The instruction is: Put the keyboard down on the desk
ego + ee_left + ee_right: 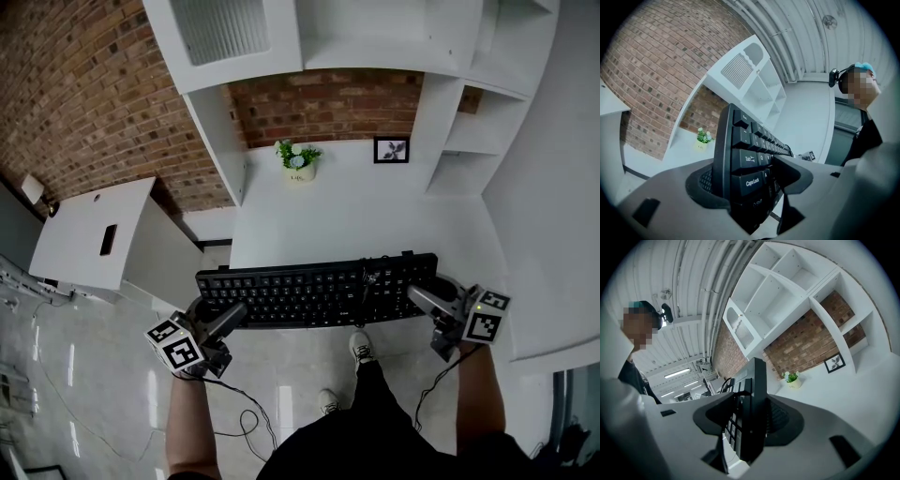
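A black keyboard (309, 292) hangs level over the front edge of the white desk (356, 216), held by both ends. My left gripper (232, 316) is shut on its left end; in the left gripper view the Tab and Caps Lock keys (746, 161) sit between the jaws. My right gripper (424, 298) is shut on the right end, and the right gripper view shows the keyboard (753, 399) edge-on between the jaws. The keyboard's cable (372, 275) lies bundled on top near the right side.
A small potted plant (299, 159) and a framed picture (391, 150) stand at the back of the desk. White shelves (469, 122) rise to the right and above. A white cabinet (94, 234) stands at the left. Cables (248, 422) trail on the floor by the person's feet.
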{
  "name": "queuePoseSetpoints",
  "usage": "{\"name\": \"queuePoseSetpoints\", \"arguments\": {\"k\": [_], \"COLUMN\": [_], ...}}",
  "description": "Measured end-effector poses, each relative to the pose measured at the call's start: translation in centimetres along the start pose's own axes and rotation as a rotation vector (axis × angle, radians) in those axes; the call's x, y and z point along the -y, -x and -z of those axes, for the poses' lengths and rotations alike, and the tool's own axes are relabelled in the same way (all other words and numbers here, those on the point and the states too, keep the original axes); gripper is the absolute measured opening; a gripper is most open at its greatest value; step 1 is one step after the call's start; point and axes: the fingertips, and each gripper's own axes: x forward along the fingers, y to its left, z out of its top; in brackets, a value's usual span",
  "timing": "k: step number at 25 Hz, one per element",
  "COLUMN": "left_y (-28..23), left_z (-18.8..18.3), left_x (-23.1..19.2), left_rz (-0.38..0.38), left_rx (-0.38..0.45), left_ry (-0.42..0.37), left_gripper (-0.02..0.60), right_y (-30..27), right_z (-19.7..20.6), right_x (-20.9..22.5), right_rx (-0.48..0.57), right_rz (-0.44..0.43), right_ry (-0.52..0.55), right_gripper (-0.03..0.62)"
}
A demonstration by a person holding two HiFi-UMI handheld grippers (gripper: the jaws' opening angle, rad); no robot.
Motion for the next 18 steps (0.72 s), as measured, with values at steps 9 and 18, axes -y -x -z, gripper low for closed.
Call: {"name": "queuePoseSetpoints", "arguments": {"k": [9,18], "left_y": [-6.0,-12.4], "left_z": [-1.7,-1.8], "left_x": [-4.4,-8.2], "left_rz": [-0.059,-0.072], "left_rx": [-0.018,-0.048], "left_ry": [0.042,0.09], "left_gripper": [0.316,0.318], "right_y": [-4.4,-6.5], "right_z": [-3.4,-5.5], "right_x": [7.5,14.3], "right_rx": [-0.046,-0.089], "right_rz": [-0.035,-0.013], "right_ry": [-0.043,-0.086], "right_gripper": [0.201,0.202]}}
